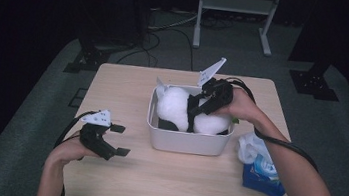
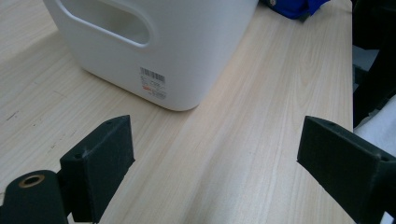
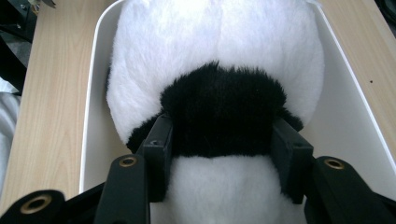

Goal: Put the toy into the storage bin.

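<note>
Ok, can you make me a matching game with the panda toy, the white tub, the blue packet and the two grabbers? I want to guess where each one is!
Things:
1. plush panda
2. white tub
3. blue packet
4. left gripper

Places or states:
a. open, above bare table at the near left
b. inside the tub, clamped around its black band by the right gripper
c. on the table's right edge, beside a white plastic bag
d. standing in the middle of the wooden table

Pairs: 1-b, 2-d, 3-c, 4-a
</note>
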`<state>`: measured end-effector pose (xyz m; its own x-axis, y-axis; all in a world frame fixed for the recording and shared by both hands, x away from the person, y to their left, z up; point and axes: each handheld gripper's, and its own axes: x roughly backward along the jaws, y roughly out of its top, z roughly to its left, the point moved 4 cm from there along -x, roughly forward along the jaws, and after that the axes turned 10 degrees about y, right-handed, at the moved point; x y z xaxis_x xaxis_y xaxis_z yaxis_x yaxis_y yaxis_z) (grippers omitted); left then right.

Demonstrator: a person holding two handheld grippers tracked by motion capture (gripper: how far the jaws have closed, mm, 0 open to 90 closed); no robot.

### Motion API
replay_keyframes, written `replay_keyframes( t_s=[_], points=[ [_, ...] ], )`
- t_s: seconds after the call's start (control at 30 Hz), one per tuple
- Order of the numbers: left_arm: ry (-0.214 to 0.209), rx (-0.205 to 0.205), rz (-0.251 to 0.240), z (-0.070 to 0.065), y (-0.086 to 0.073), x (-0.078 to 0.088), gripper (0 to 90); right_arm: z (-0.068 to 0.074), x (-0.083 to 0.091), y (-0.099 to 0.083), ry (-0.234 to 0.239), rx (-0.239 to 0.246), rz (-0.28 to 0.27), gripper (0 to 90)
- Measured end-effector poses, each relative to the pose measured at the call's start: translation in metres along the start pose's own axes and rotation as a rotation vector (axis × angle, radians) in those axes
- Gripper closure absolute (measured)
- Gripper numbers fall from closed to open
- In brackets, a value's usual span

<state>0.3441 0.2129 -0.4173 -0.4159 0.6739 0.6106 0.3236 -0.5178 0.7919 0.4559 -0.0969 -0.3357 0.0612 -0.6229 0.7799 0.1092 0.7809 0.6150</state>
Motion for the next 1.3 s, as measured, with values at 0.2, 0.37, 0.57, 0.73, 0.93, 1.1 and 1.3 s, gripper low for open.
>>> replay_keyframes(
  t_s=[0.2,0.37,0.57,0.73,0.93,1.1,1.3],
  points=[
    [0.000,0.002,0.000,0.000,0.000,0.000,9.4,0.011,-0.003,-0.003,0.016,0.010,-0.004,49.3],
    [0.003,0.002,-0.001,0.001,-0.001,0.002,9.5,0.022,-0.005,-0.004,0.030,0.018,-0.004,49.1],
    [0.005,0.009,-0.005,0.001,-0.001,0.002,9.5,0.036,-0.008,-0.007,0.045,0.025,-0.006,48.8],
    [0.006,0.007,-0.008,0.002,-0.001,0.004,9.5,0.045,-0.009,-0.009,0.052,0.027,-0.012,48.7],
    [0.008,0.010,-0.014,0.002,-0.001,0.005,9.5,0.054,-0.012,-0.010,0.064,0.036,-0.010,48.7],
    [0.010,0.012,-0.012,0.003,-0.002,0.005,9.5,0.058,-0.018,-0.012,0.079,0.043,-0.005,48.5],
    [0.010,0.016,-0.013,0.004,-0.002,0.005,9.5,0.056,-0.031,-0.014,0.095,0.040,0.016,48.2]
  ],
)
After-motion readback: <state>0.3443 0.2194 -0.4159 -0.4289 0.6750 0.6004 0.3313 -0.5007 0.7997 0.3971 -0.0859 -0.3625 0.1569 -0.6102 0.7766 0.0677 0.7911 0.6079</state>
